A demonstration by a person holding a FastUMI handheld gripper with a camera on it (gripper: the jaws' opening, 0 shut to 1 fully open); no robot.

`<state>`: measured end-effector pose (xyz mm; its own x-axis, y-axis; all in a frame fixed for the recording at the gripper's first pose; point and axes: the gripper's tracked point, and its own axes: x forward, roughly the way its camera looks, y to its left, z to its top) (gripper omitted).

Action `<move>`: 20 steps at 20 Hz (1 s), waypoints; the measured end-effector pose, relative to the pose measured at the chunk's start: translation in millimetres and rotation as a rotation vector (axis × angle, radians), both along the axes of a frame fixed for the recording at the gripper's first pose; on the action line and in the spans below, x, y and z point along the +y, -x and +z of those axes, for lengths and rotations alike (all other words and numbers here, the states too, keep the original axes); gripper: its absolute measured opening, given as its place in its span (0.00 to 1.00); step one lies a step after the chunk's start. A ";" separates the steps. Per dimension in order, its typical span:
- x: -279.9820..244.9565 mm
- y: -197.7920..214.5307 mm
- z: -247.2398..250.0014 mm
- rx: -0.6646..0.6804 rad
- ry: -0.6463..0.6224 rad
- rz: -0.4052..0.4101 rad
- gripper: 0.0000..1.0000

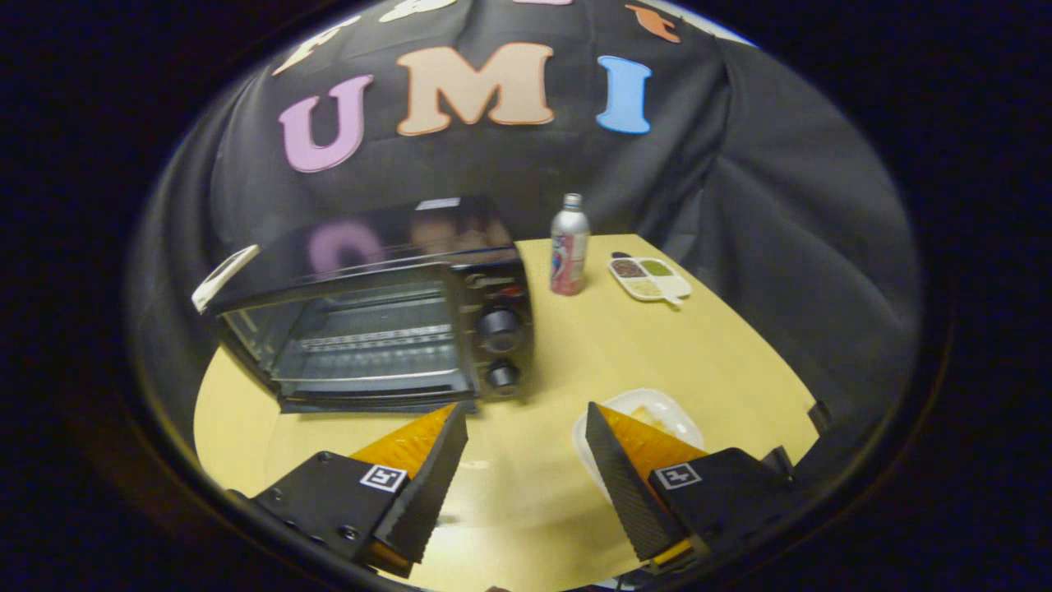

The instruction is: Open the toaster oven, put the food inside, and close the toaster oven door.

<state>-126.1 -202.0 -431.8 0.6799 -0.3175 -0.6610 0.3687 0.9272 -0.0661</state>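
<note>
A black toaster oven (386, 312) stands on the yellow table (740, 362), beyond my left finger. Its glass door (362, 337) looks upright against the front, and a wire rack shows through it. Two knobs (499, 329) sit on its right panel. A white plate (657, 407) lies just behind my right finger, which hides part of it. A pale yellowish piece of food (651, 417) rests on the plate. My gripper (524, 411) hovers above the table in front of the oven, open, with nothing between its fingers.
A silver and pink bottle (569, 247) stands upright to the right of the oven. A white divided dish (649, 278) with several fillings lies beyond it near the far table edge. A white object (223, 275) pokes out at the oven's top left corner.
</note>
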 end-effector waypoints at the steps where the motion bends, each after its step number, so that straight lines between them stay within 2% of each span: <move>1: -17.3 1.7 -5.0 0.011 0.006 -0.016 0.93; 4: -55.7 12.4 -22.9 0.058 0.025 -0.027 0.94; 9: -94.0 31.2 -65.8 0.170 0.053 0.015 0.94; 15: -100.4 46.8 -105.6 0.266 0.024 0.074 0.94; 19: -99.7 46.4 -116.5 0.279 -0.002 0.092 0.94; 20: -100.5 47.0 -118.4 0.284 -0.017 0.089 0.89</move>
<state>-173.2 -302.5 -550.1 0.4914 -0.2518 -0.8338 0.2543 0.9571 -0.1391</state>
